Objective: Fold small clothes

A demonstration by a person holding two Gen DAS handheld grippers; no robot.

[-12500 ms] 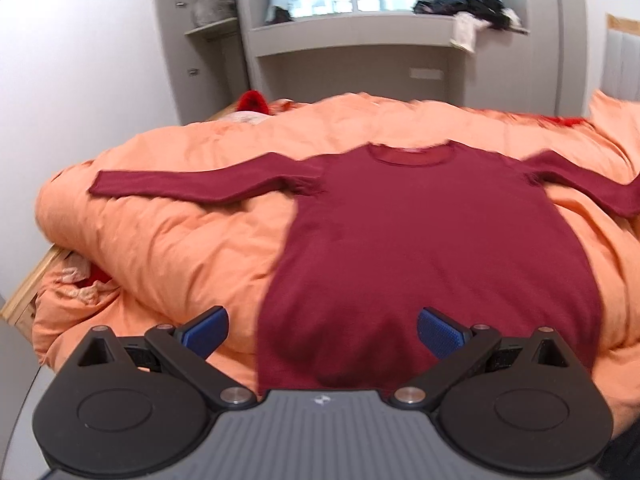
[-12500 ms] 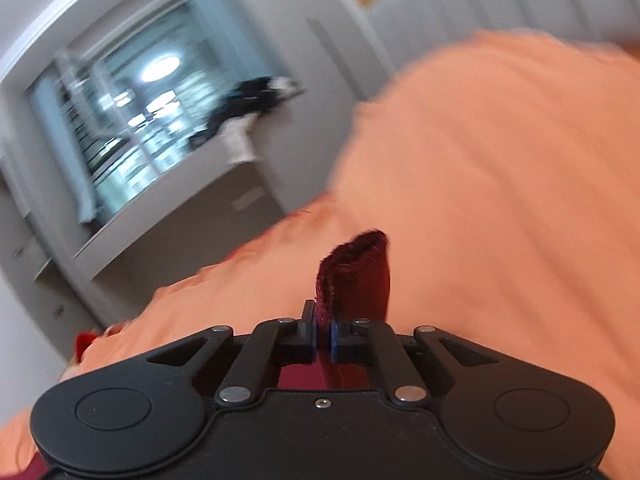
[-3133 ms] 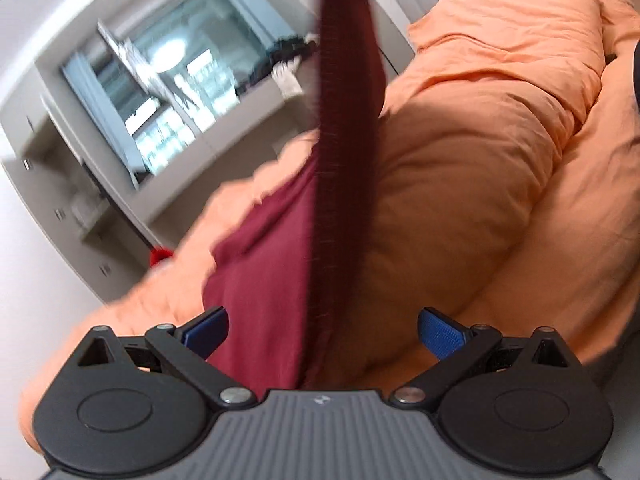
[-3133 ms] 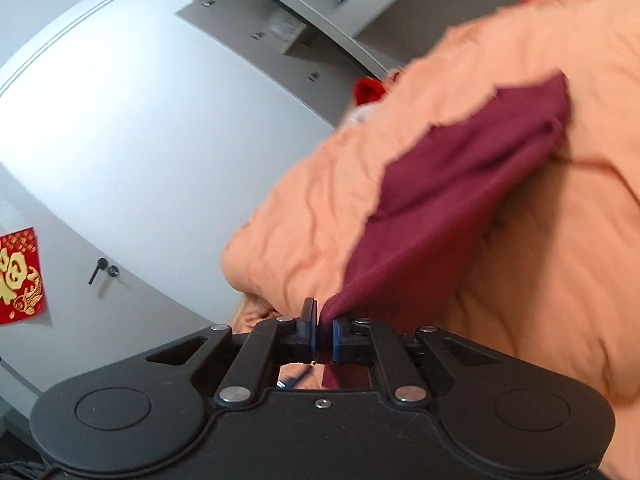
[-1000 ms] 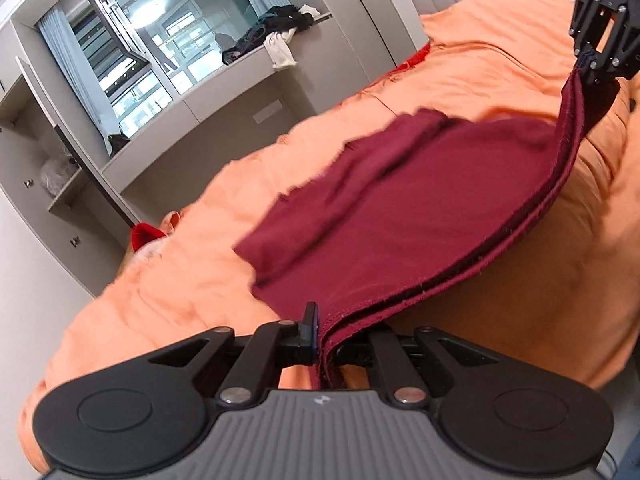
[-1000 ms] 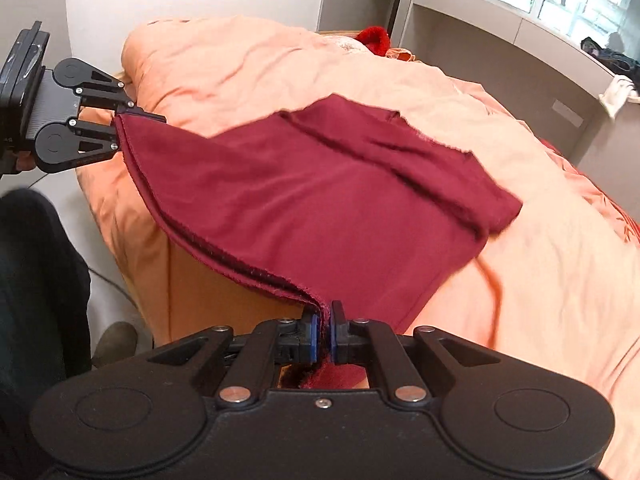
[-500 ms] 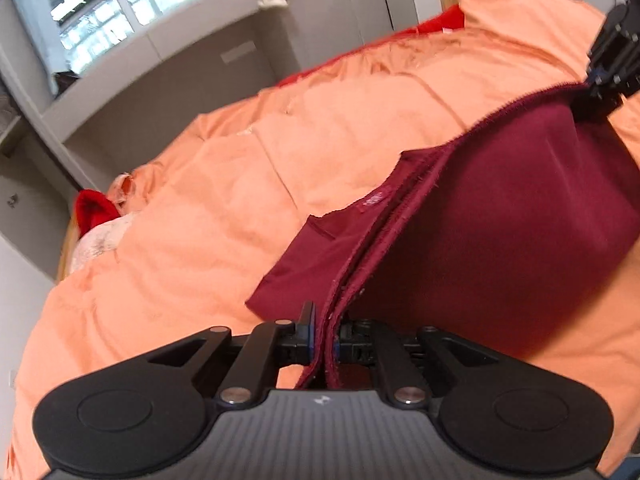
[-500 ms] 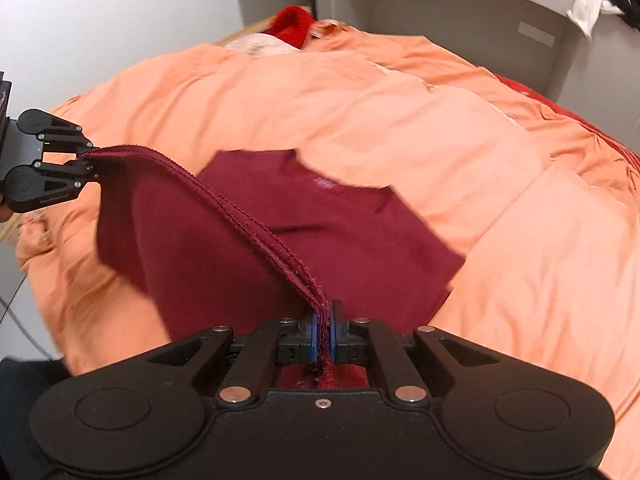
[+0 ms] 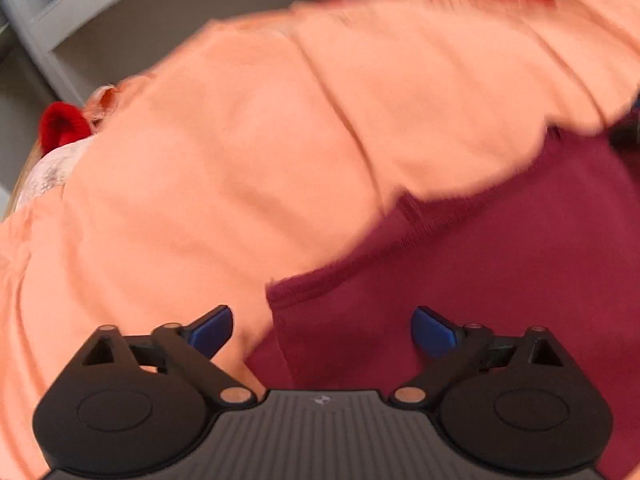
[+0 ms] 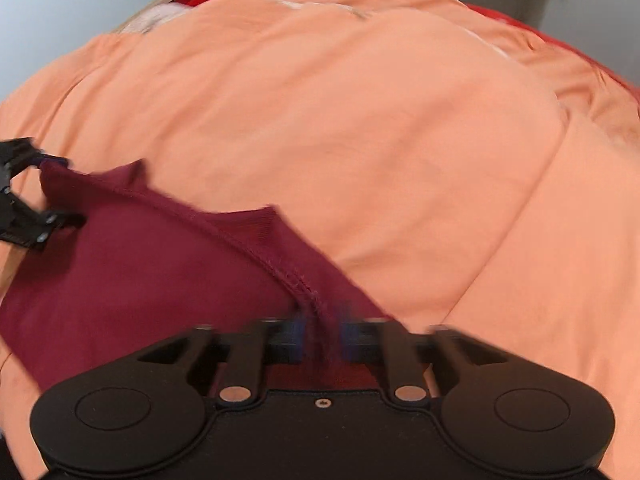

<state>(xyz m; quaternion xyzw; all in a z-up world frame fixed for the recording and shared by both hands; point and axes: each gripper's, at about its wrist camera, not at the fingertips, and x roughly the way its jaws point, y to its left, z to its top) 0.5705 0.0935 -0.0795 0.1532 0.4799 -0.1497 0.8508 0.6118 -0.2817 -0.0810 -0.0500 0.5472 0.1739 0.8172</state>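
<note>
Dark maroon knit long-sleeved top [image 9: 460, 280], folded over on itself, lying on a rumpled orange quilted duvet [image 9: 280, 140] that covers the bed; a doubled stitched hem edge [image 10: 256, 256] runs across the upper layer, with a lower layer showing beyond it. Left gripper [image 9: 322, 330], black with blue finger pads [image 9: 210, 330], jaws spread wide and holding nothing, poised above the near corner of the top; seen from the right wrist view at the far left edge [image 10: 24, 192], beside the top's corner. Right gripper [image 10: 320, 336], black with blue pads, motion-blurred; jaws nearly together with the hem of the top lying between them, contact with the cloth cannot be told. Bright red fabric item [image 9: 60, 126] and pale patterned cloth [image 9: 48, 172] at the far edge of the duvet. Grey built-in ledge and cabinet front [image 9: 160, 12] behind the bed
</note>
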